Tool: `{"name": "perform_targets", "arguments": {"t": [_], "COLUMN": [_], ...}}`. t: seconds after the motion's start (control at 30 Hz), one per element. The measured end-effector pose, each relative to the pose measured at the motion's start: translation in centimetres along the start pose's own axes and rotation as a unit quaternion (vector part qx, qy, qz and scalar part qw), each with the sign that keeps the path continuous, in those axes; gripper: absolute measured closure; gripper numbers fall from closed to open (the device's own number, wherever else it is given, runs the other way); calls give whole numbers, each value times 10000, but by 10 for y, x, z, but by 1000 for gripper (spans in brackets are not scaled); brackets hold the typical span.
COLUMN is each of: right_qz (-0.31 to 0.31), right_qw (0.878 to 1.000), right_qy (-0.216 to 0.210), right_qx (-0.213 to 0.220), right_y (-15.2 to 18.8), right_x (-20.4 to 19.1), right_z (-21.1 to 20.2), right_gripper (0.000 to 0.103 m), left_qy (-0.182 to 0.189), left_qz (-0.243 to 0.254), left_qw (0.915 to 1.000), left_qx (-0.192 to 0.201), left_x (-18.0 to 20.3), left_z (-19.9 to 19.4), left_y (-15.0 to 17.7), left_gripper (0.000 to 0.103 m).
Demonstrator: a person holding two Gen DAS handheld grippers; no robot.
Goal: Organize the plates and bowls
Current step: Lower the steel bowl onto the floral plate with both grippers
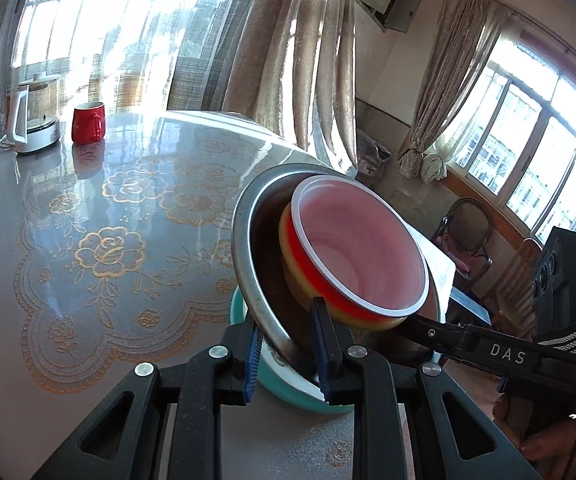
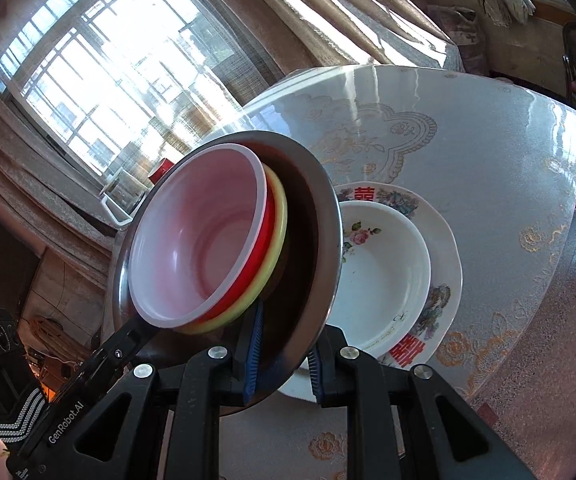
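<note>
Above the near edge of the surface (image 1: 127, 208), a steel bowl (image 1: 247, 248) hangs tilted with a red bowl (image 1: 360, 248) nested in a yellow bowl (image 1: 288, 256) inside it; the left gripper (image 1: 288, 352) has its fingers clenched on the steel rim nearest it, and the right gripper (image 2: 281, 350) pinches the same rim from the opposite side, one blue pad inside the wall and one outside; both hold the stack clear of the surface.

Under it, in the left view, sits a teal bowl (image 1: 288, 388); in the right view, a white floral bowl (image 2: 384, 272) rests in a patterned plate (image 2: 440, 240) just behind the lifted stack.

By my judgement the step in hand is carrying the nested bowls to a resting place; the next move calls for levelling the tilt so the inner bowls do not slide, then lowering both hands together, perhaps into the teal bowl; where exactly I cannot tell.

Counted: five bowls, one plate; also one red mug (image 1: 87, 122) and one kettle (image 1: 33, 120) at the far left edge.
</note>
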State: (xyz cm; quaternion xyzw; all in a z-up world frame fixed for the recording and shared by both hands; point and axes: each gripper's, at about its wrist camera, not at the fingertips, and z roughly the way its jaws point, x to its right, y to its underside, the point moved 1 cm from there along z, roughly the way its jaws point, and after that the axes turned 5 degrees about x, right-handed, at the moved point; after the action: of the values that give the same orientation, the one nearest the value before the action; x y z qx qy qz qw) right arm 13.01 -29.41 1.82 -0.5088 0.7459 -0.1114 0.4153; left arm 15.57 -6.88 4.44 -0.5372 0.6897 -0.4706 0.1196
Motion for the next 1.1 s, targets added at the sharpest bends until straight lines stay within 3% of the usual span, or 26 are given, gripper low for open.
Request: {"name": "perform_targets", "arguments": {"t": [0.33, 0.6, 1.1], "right_qz": [240, 412, 530], "right_qw": [9994, 9983, 9977], "right_qy": [231, 376, 377], "right_qx": [52, -145, -187], "right_y": [-5, -1, -1], "right_x": [26, 42, 52], "right_z": [-1, 13, 19], "right_gripper": [83, 83, 80], "left_qy": [76, 16, 88], "left_qz": [1, -94, -238], "left_qw": [9995, 9981, 9974], "left_qx": [-313, -603, -669], "left_x": [16, 15, 3], "left_z": [37, 60, 67], "left_y": [8, 20, 36], "left_gripper": [79, 78, 77]}}
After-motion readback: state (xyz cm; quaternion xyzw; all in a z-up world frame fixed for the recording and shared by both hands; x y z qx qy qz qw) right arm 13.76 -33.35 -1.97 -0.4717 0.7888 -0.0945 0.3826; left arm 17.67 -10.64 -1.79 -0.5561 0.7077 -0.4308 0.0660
